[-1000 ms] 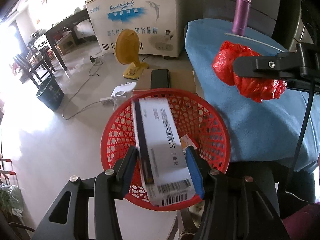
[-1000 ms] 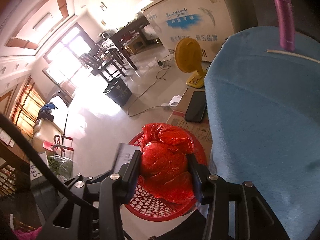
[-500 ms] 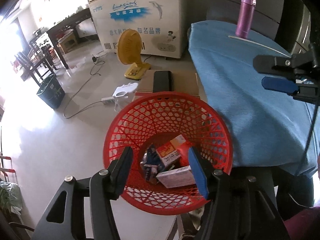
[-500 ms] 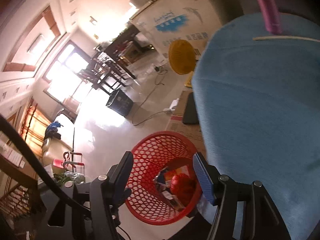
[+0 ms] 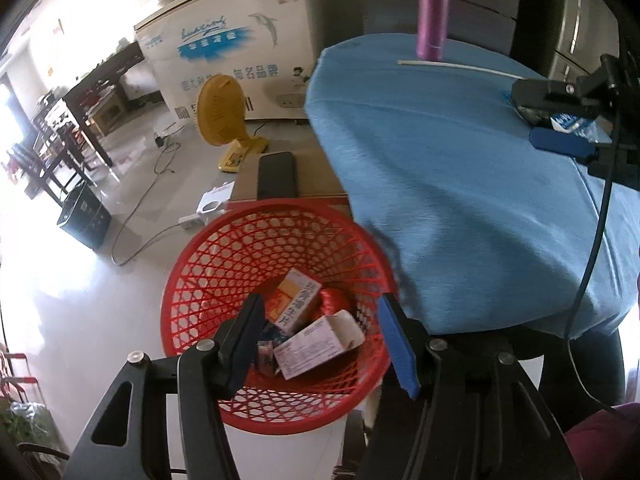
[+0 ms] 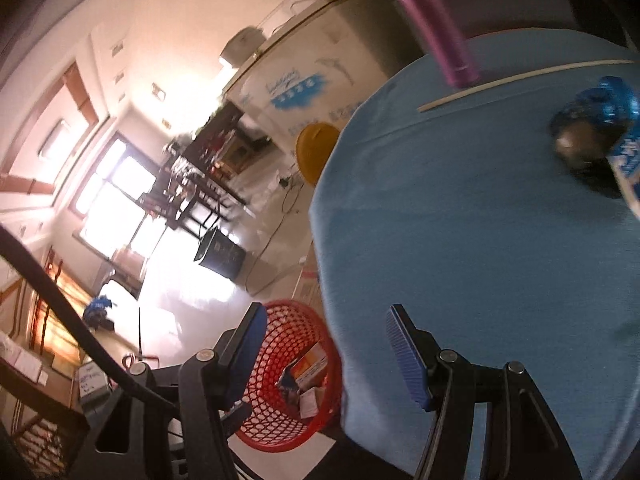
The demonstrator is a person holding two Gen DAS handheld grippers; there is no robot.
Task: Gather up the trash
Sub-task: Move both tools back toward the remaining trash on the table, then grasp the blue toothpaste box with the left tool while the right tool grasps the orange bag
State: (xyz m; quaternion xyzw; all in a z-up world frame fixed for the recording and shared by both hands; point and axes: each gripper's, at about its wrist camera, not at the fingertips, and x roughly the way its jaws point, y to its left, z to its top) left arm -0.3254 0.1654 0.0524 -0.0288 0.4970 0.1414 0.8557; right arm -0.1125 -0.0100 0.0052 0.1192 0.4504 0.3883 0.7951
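Observation:
A red mesh basket (image 5: pixel 200 280) stands on the floor beside the blue-covered table (image 5: pixel 460 184). It holds a white box (image 5: pixel 320 342), an orange box (image 5: pixel 294 304) and a red bag (image 5: pixel 336 300). My left gripper (image 5: pixel 320 344) hangs open and empty above the basket. My right gripper (image 6: pixel 328 352) is open and empty over the table's near edge; it shows in the left wrist view (image 5: pixel 560 120). A blue crumpled wrapper (image 6: pixel 600 120) lies on the table at the far right, also seen in the left wrist view (image 5: pixel 568 122). The basket shows in the right wrist view (image 6: pixel 320 432).
A purple flask (image 5: pixel 432 12) and a white stick (image 5: pixel 460 67) stand and lie at the table's far side. On the floor are a cardboard box (image 5: pixel 312 176) with a black phone (image 5: pixel 276 174), a yellow fan (image 5: pixel 220 112), a cable, a black bin (image 5: pixel 84 216) and a white chest freezer (image 5: pixel 240 48).
My left gripper let the white box fall into the basket and my right let the red bag fall in. The right gripper has since swung over the table toward the blue wrapper.

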